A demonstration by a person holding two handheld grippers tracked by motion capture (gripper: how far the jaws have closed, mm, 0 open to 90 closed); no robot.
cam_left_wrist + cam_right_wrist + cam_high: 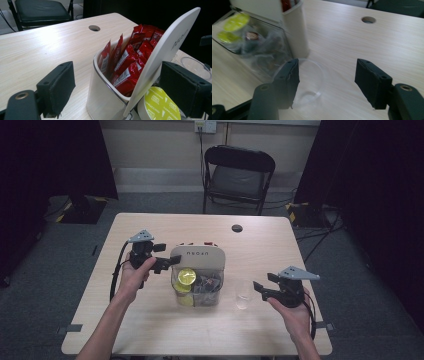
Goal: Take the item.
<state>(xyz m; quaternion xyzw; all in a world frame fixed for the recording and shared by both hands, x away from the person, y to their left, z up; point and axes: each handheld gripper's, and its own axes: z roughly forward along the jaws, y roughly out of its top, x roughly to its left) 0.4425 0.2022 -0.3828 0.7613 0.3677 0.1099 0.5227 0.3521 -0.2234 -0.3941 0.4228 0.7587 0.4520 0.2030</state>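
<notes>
A storage box stands mid-table with its white lid [198,255] tilted up. Its clear section [200,292] holds coffee capsules, a yellow one [186,276] on top. Red sachets [130,62] fill the white section [100,100]. My left gripper [170,262] is at the box's left side. Its jaws stand wide apart around the box corner, and the lid [170,42] leans by the right jaw. An empty clear cup [243,294] stands right of the box. My right gripper [261,289] hovers open just right of and above the cup [312,80], with nothing between its jaws.
A cable hole [237,228] is in the table's far side. A black folding chair [237,175] stands beyond the table. Bare tabletop [150,330] lies in front of the box and to the right of the cup.
</notes>
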